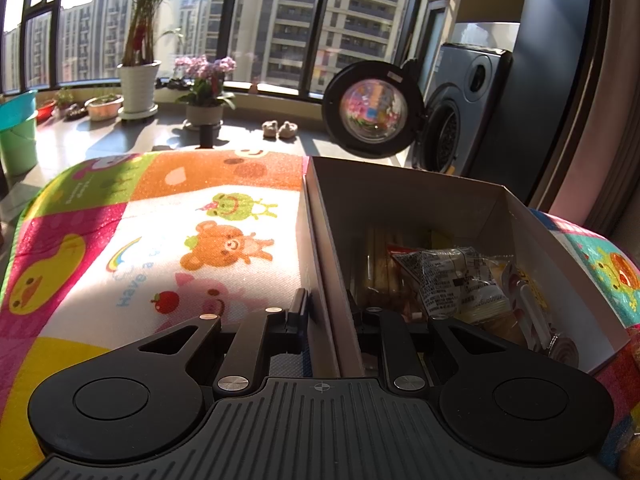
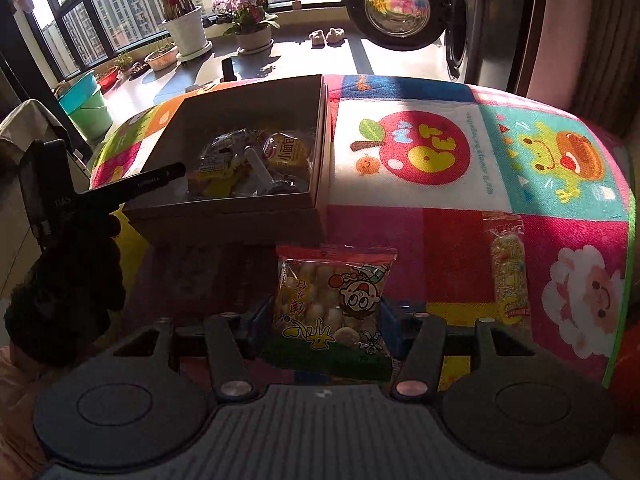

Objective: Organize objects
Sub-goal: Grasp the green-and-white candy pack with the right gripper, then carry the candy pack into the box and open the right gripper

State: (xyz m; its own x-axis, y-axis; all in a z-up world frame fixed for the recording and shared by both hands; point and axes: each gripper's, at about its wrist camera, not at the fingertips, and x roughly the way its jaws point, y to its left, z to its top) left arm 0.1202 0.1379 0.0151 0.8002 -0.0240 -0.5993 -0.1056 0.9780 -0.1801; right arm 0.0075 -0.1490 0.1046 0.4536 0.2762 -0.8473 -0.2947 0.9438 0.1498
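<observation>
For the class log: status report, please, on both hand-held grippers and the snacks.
Left hand-held gripper clamped on box wall. Right hand-held gripper astride cartoon snack bag, closure unclear. Narrow packet waits on mat. Path clear.

The cardboard box (image 2: 224, 216) looks matt brown; beside it, the mat (image 2: 440, 232) is fuzzy printed cloth. Glossy clear plastic wraps the snack bag (image 2: 332, 304). Both grippers are matt black plastic.
</observation>
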